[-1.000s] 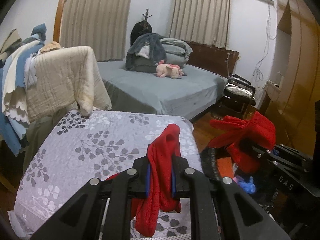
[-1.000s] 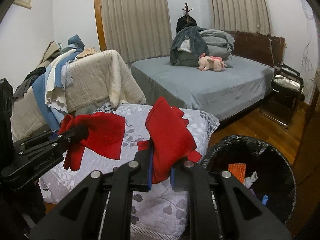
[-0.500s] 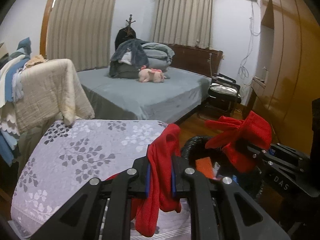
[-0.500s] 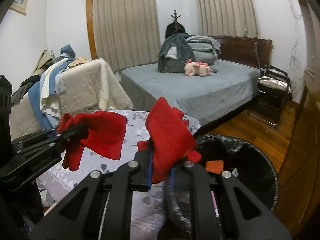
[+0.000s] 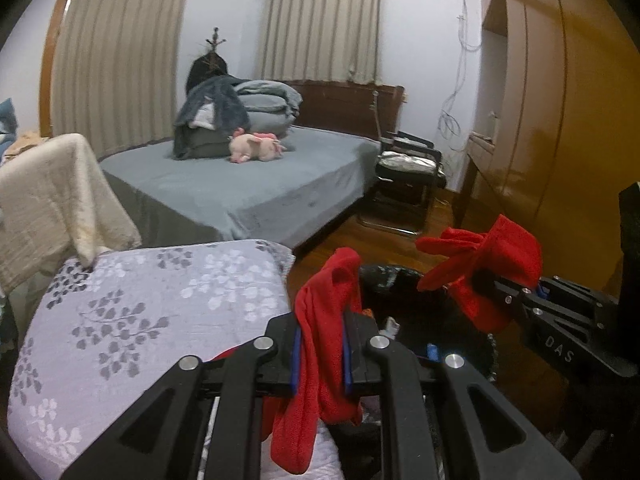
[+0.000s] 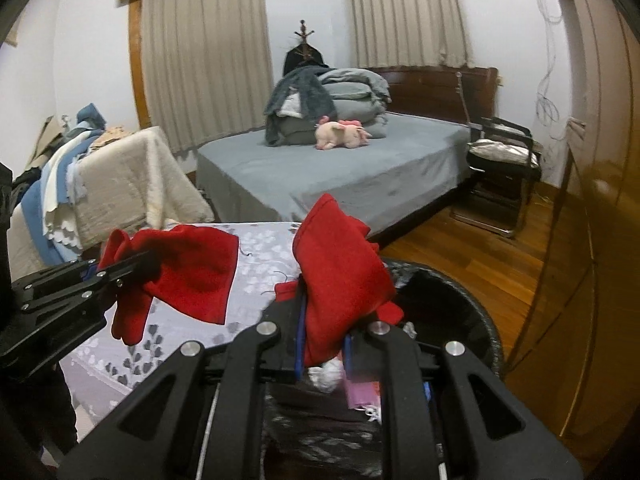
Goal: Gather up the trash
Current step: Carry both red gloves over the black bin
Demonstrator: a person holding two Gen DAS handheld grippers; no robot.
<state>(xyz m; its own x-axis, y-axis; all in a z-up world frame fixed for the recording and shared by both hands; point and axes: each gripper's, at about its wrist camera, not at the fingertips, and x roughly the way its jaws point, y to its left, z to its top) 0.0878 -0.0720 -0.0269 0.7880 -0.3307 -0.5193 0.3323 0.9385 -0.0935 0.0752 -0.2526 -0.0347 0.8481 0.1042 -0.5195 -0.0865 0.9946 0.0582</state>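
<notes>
Here, in the left wrist view, the left gripper (image 5: pixel 320 354) has its fingers drawn in narrow, pinching a red cloth (image 5: pixel 320 344) that hangs below them and folds up above them. At about two o'clock from it, the right gripper (image 5: pixel 486 280) comes in from the right edge, clamped on a second red cloth (image 5: pixel 488 264). Between the two, just beyond the left fingers, sits the black-lined trash bin (image 5: pixel 400 280). At nine to ten o'clock lies a floral bedspread (image 5: pixel 140 304); at twelve o'clock, farther off, a grey bed (image 5: pixel 248 188) carries a pink stuffed toy (image 5: pixel 256 148).

In the right wrist view, the right gripper (image 6: pixel 324 350) is closed tight on its red cloth (image 6: pixel 340 276), which stands up above the fingers. Directly under and beyond them is the trash bin (image 6: pixel 472 320), with scraps of litter inside. At nine o'clock the left gripper (image 6: pixel 138 266) holds its red cloth (image 6: pixel 192 276) over the floral bedspread (image 6: pixel 260 268). The grey bed (image 6: pixel 340 172) lies at twelve o'clock, a wooden floor (image 6: pixel 480 256) at two.
</notes>
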